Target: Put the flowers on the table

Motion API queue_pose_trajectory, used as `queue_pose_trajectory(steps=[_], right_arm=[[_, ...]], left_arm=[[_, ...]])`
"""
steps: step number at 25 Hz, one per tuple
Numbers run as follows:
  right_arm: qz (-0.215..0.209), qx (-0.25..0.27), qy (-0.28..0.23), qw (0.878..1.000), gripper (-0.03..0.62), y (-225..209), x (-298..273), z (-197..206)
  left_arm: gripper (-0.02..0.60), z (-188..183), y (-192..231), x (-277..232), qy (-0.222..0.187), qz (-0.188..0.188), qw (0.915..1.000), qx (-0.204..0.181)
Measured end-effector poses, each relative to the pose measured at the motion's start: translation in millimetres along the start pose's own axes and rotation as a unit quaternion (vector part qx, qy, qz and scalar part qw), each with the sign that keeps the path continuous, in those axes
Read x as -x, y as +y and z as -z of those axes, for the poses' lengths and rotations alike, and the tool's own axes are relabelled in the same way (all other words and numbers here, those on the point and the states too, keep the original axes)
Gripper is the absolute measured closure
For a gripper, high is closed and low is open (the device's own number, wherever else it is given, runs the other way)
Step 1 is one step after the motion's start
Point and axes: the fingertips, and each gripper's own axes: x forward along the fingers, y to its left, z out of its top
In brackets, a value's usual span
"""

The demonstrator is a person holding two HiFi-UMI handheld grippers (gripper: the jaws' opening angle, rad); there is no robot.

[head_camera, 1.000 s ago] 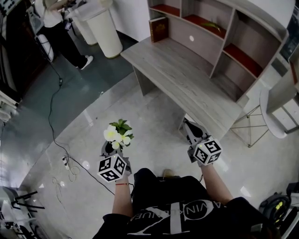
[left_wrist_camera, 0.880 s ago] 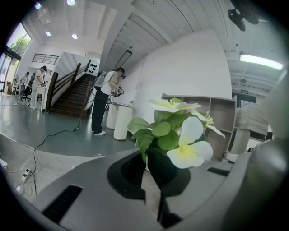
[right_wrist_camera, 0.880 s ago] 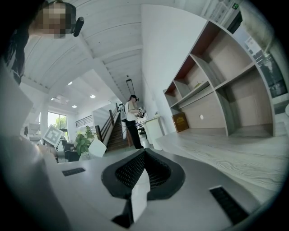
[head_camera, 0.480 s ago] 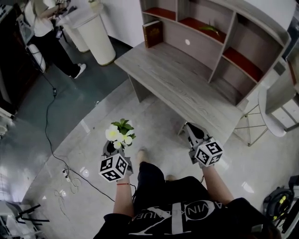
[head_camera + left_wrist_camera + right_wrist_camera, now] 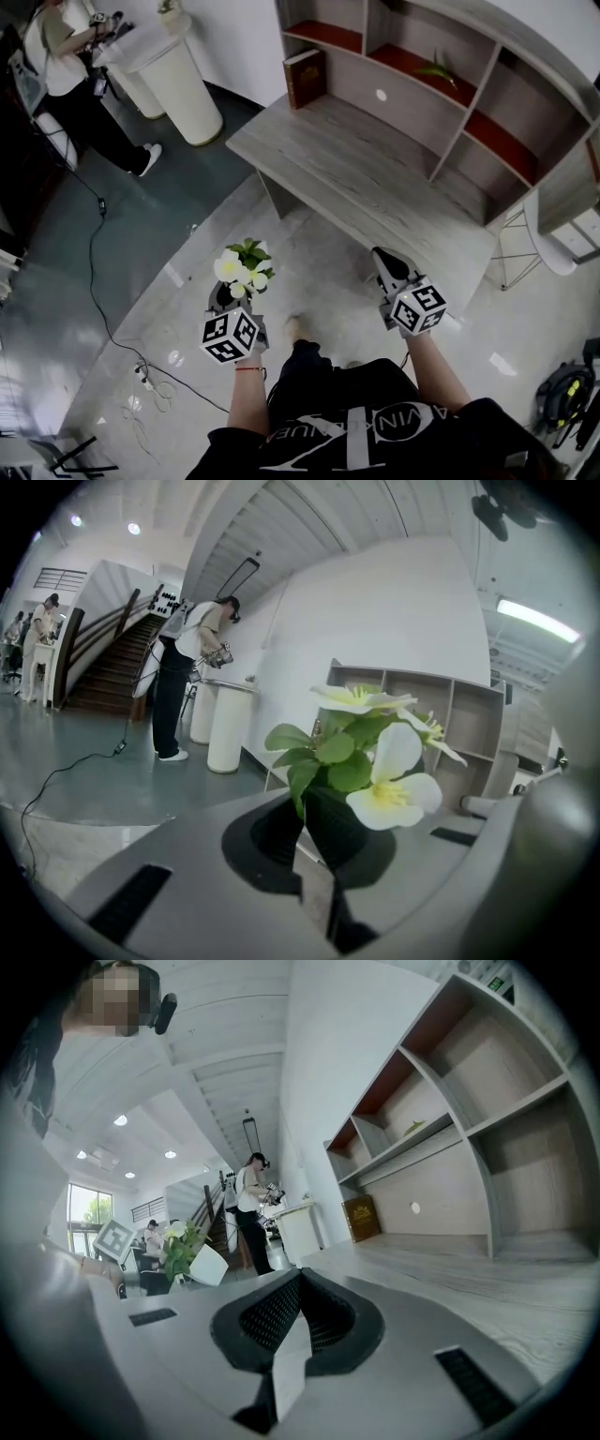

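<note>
In the head view the left gripper (image 5: 225,298) sits at the lower left of centre, held out over the glossy floor (image 5: 309,244). Its jaws are clamped on a small dark pot (image 5: 335,825), one on each side, and the pot stands upright between them. The flowers (image 5: 242,269), white blooms among green leaves, rise from this pot just above the gripper's marker cube, so they are off the desk and carried in the air, well short of its near edge.

The right gripper (image 5: 382,260) is at the lower right of centre, close to the near right end of the desk (image 5: 375,178). Its own view shows its jaws together at the tips with nothing between them.

The desk, of grey wood grain, runs diagonally from the upper middle of the frame towards the right. A brown book (image 5: 305,78) stands upright at its far left end, against the shelf unit (image 5: 487,103) that rises behind it. A green sprig (image 5: 436,68) lies on one of the red-lined shelves.

At the upper left of the frame a person (image 5: 66,66) in a white top and dark trousers stands beside two white round pedestals (image 5: 183,80). A dark cable (image 5: 94,244) trails down the floor along the left side.
</note>
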Motion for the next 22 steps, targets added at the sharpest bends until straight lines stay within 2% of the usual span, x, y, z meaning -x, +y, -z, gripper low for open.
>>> queue_pose_trajectory(steps=[13, 22], right_arm=[[0.048, -0.010, 0.013, 0.999, 0.585, 2, -67, 1], [0.090, -0.015, -0.005, 0.996, 0.585, 0, -103, 2]], left_arm=[[0.571, -18, 47, -76, 0.030, 0.047, 0.9984, 0.001], [0.571, -40, 81, -117, 0.028, 0.077, 0.9965, -0.016]])
